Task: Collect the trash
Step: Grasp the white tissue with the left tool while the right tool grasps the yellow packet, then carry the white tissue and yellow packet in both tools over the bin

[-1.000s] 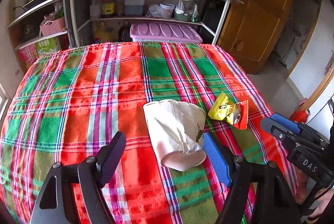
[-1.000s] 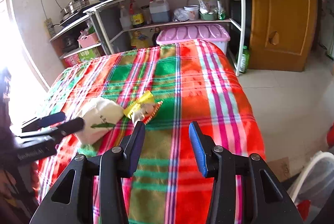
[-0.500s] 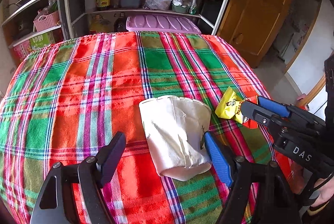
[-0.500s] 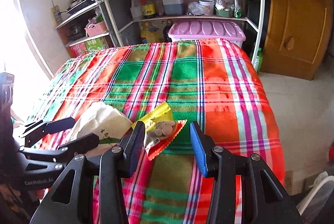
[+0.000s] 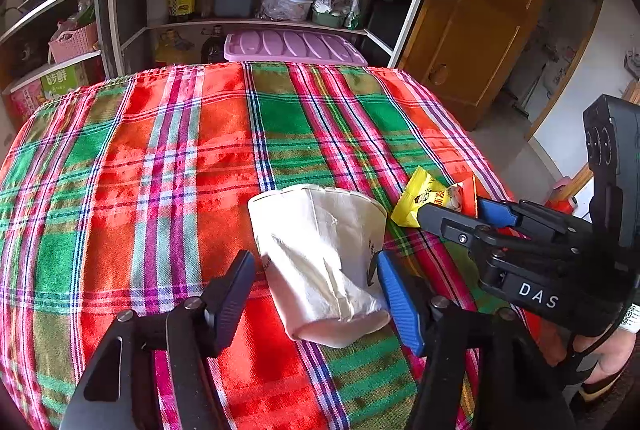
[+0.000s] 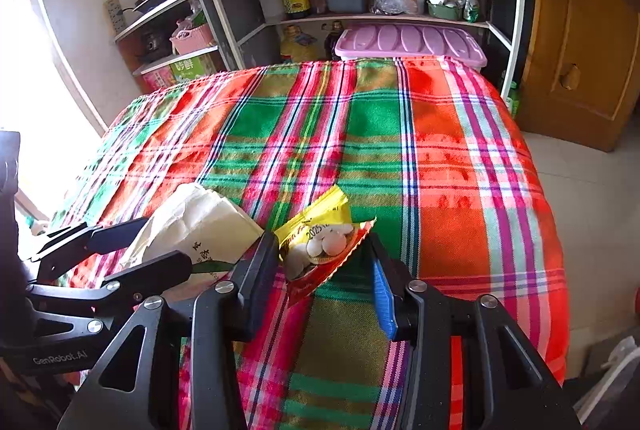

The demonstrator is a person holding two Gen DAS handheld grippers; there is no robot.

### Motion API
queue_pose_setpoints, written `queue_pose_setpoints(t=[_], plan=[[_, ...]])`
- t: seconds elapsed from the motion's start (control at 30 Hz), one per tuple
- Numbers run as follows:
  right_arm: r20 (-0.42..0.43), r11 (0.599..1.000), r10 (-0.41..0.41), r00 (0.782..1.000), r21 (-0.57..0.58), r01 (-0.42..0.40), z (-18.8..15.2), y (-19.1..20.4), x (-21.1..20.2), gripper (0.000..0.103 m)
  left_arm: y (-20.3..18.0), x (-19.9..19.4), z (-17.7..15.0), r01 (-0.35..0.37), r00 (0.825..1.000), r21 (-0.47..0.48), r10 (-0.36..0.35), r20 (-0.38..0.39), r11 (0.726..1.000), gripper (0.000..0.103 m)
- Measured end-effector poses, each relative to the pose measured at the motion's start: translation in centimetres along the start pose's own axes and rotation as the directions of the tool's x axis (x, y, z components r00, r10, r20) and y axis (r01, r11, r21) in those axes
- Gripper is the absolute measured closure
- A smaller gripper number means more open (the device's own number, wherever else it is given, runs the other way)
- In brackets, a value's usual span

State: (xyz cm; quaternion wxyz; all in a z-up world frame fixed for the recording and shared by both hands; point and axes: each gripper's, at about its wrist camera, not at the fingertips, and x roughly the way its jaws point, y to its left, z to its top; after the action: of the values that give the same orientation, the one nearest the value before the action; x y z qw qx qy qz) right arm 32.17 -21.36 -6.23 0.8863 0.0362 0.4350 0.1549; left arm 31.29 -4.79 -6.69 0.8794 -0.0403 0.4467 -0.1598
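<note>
Nothing is collected yet. At lower centre, the left gripper (image 5: 316, 300) is closing around the crushed white paper cup (image 5: 320, 262) lying on the plaid-clothed counter (image 5: 140, 169). The right gripper (image 6: 324, 282), closing too, straddles the yellow-and-red snack wrapper (image 6: 320, 246).

Bright daylight, window (image 6: 24, 77) glare, fisheye-warped edges.
</note>
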Motion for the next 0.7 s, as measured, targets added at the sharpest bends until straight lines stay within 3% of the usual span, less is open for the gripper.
queue_pose_setpoints(t=[0.43, 0.7], plan=[[0.028, 1.0, -0.01, 1.0, 0.02, 0.01, -0.3, -0.4, -0.6, 0.072, -0.6, -0.2, 0.1, -0.004, 1.0, 0.026, 0.004, 0.008, 1.0, 0.053], [0.038, 1.0, -0.025, 0.999, 0.019, 0.024, -0.6, -0.3, -1.3, 0.073, -0.8, -0.4, 0.0, -0.005, 1.0, 0.03, 0.005, 0.017, 1.0, 0.06]])
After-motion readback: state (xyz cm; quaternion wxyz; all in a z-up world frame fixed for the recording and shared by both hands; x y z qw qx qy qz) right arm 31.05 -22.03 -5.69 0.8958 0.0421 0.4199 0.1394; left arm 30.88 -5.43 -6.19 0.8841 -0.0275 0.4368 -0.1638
